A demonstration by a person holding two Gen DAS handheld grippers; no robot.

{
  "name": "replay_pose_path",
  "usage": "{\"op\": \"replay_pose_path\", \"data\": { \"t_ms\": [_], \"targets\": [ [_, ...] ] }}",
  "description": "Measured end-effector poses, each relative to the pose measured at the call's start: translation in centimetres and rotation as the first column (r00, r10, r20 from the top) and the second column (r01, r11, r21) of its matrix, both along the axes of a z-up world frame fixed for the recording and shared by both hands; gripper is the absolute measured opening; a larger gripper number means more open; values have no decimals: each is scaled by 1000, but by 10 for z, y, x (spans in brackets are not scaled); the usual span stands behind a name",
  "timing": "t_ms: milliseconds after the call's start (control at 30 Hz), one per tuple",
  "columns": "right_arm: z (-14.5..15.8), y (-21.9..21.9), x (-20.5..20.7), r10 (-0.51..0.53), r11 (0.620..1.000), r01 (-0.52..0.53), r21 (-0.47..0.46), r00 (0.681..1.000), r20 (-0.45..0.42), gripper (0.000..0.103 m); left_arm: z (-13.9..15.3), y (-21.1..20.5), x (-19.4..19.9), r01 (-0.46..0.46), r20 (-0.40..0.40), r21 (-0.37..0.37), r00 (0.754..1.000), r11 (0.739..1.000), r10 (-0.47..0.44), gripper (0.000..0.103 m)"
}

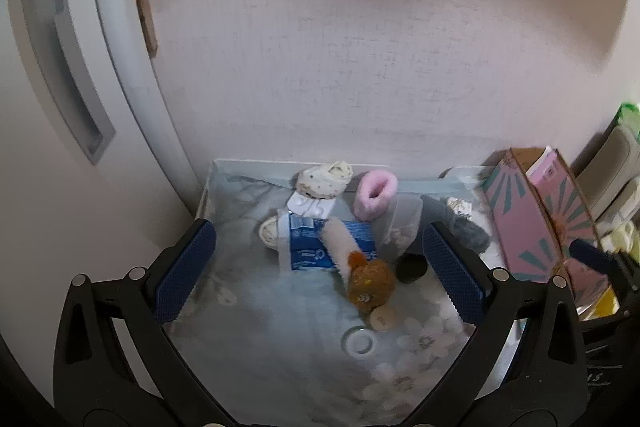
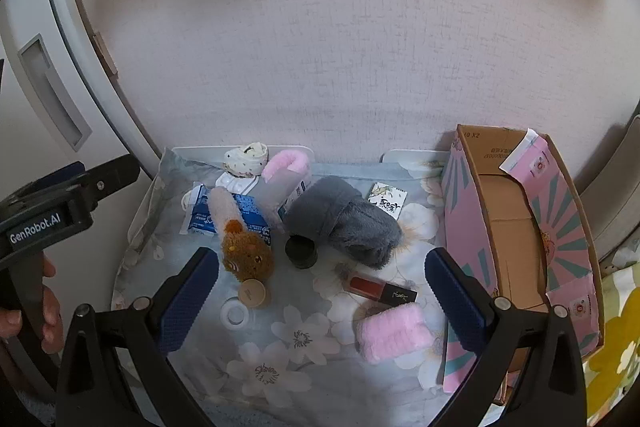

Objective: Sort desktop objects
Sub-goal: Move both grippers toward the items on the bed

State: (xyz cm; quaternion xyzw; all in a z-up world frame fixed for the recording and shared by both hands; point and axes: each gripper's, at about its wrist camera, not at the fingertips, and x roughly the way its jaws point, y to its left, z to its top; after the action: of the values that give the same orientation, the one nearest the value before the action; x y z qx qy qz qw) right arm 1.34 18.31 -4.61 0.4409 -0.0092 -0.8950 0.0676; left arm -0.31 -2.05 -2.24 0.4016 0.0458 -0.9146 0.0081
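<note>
A: Status?

B: Nothing picked yet. Left gripper (image 1: 320, 267) and right gripper (image 2: 322, 291) both hover over the table, jaws wide apart and empty.

A: Where's the stuff?

B: Scattered on the floral cloth (image 2: 304, 367): plush toy (image 2: 248, 255) lying across a blue packet (image 2: 240, 215), grey slipper (image 2: 344, 219), black jar (image 2: 301, 251), lipstick (image 2: 380, 287), pink sponge (image 2: 394, 335). Open pink cardboard box (image 2: 516, 227) stands at the right edge, looks empty.

A: Next?

B: My guess: right gripper drops on the lipstick or sponge, nearest the box. Lipstick is slim, so jaws need to line up across it.

A: Room?

B: Small table against a white textured wall (image 2: 340, 47), door frame (image 1: 120, 47) at left.
</note>
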Motion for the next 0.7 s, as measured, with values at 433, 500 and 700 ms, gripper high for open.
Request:
{"op": "replay_pose_path", "data": {
  "t_ms": [433, 500, 700],
  "targets": [
    [1, 0, 2, 5, 1000, -4, 30, 1000, -9, 102, 1, 2, 0, 67, 18, 11, 998, 998, -67, 103],
    [1, 0, 2, 5, 999, -4, 33, 1000, -10, 102, 1, 3, 0, 67, 14, 2, 998, 998, -67, 102],
    [1, -1, 3, -9, 1000, 9, 29, 1000, -11, 102, 1, 4, 2, 70, 5, -13, 998, 997, -70, 102]
  ]
}}
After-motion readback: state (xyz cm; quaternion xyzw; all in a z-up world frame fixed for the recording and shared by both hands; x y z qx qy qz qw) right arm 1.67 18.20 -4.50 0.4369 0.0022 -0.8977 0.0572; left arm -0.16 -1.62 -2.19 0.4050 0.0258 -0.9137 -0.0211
